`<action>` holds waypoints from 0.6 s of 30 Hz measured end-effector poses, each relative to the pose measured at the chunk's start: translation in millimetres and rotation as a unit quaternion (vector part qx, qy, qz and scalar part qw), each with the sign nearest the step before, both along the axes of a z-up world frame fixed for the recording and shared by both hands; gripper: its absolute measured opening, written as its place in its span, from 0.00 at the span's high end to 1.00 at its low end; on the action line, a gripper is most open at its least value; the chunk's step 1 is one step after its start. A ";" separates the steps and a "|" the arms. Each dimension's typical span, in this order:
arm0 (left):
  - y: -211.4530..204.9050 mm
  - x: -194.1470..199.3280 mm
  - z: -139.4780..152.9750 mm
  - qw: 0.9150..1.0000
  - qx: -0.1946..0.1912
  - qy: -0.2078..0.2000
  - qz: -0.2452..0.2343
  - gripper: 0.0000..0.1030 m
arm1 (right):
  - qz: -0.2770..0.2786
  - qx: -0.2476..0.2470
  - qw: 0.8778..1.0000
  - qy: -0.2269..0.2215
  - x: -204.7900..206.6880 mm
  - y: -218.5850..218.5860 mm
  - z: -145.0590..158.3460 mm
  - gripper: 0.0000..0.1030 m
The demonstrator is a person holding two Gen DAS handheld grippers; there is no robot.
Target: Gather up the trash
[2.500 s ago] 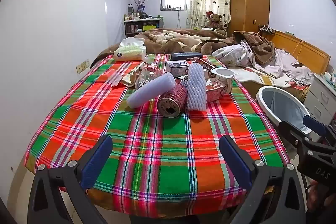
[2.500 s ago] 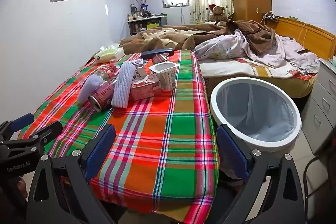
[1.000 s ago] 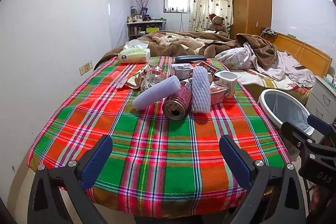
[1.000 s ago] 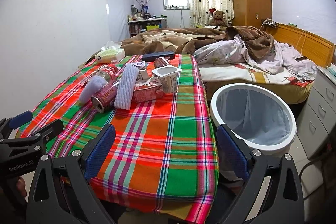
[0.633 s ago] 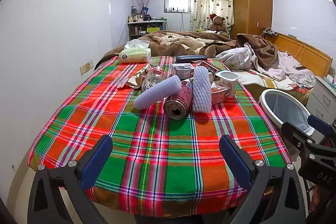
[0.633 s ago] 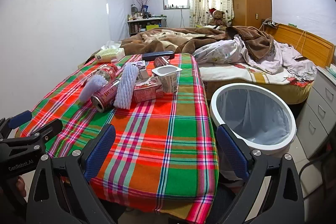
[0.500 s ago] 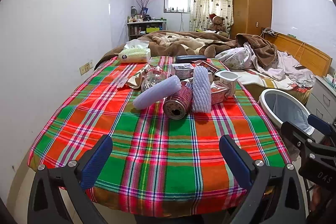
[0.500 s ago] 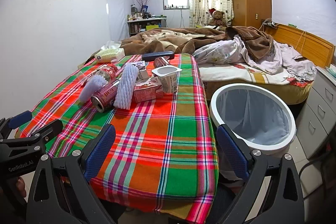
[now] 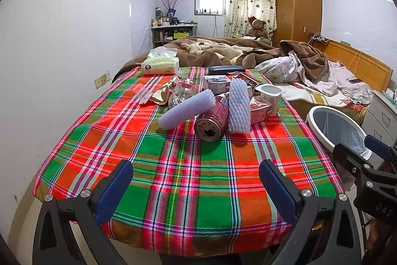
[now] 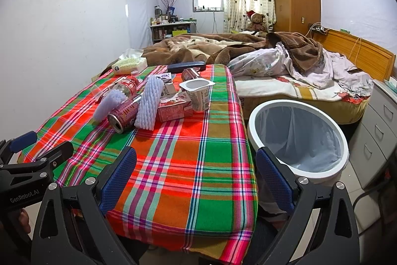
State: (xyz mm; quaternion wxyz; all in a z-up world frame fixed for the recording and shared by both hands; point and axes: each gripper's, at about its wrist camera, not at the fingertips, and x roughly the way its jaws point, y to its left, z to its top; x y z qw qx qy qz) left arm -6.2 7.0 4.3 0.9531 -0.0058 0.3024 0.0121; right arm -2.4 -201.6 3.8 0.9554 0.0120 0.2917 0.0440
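Note:
Trash lies in a heap on the plaid tablecloth [image 9: 188, 165]: a red can [image 9: 211, 122] on its side, two white foam net sleeves [image 9: 239, 109] [image 9: 186, 111], a clear bottle [image 9: 183, 92], a white yogurt cup [image 9: 270, 96] and a pink carton [image 10: 175, 109]. The can [image 10: 125, 113] and cup [image 10: 198, 93] also show in the right wrist view. A white-rimmed bin [image 10: 297, 138] with a liner stands right of the table. My left gripper [image 9: 196, 180] and right gripper [image 10: 196, 170] are both open and empty, near the table's front edge.
A tissue pack [image 9: 160, 63] and a dark case [image 9: 226, 70] lie at the table's far end. An unmade bed [image 10: 285, 71] lies behind the table, grey drawers [image 10: 379, 126] at the right, a wardrobe [image 9: 297, 4] at the back.
Both views have risen and steadied slightly over the last seconds. Both grippers stay open and nothing on the table has moved.

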 end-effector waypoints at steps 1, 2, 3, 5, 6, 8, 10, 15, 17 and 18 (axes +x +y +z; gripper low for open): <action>0.4 0.2 -0.2 1.000 0.000 0.001 0.001 0.00 | 0.000 0.000 1.000 0.000 0.0 -0.1 0.0 0.04; 0.8 0.2 -0.2 1.000 -0.001 0.002 0.001 0.00 | 0.000 0.001 1.000 0.000 -0.1 -0.3 0.1 0.04; 0.9 0.2 -0.3 1.000 0.000 0.002 0.000 0.00 | 0.000 0.000 1.000 0.000 0.1 0.0 0.0 0.04; 0.9 -0.1 -0.2 1.000 -0.001 0.002 0.000 0.00 | 0.000 0.000 1.000 0.000 -0.3 -0.7 0.3 0.04; 1.0 0.0 -0.4 1.000 -0.001 0.002 0.000 0.00 | 0.000 0.000 1.000 0.000 -0.2 -0.3 0.1 0.04; 1.2 -0.1 -0.3 1.000 0.000 0.002 0.000 0.00 | 0.001 0.000 1.000 0.000 -0.3 -0.2 0.2 0.04; 1.3 0.1 -0.5 1.000 -0.001 0.002 0.001 0.00 | 0.001 -0.001 1.000 -0.001 -0.4 -0.7 0.4 0.04; 1.9 0.4 -0.7 1.000 0.000 0.002 0.000 0.00 | 0.002 -0.004 1.000 0.001 2.1 0.5 1.3 0.04; 3.3 1.4 -1.1 1.000 -0.001 0.004 0.001 0.00 | 0.002 -0.004 1.000 0.001 3.9 1.7 1.5 0.04; 4.0 2.2 -1.2 1.000 -0.001 0.005 0.001 0.00 | 0.003 -0.004 1.000 0.001 4.5 1.3 1.5 0.04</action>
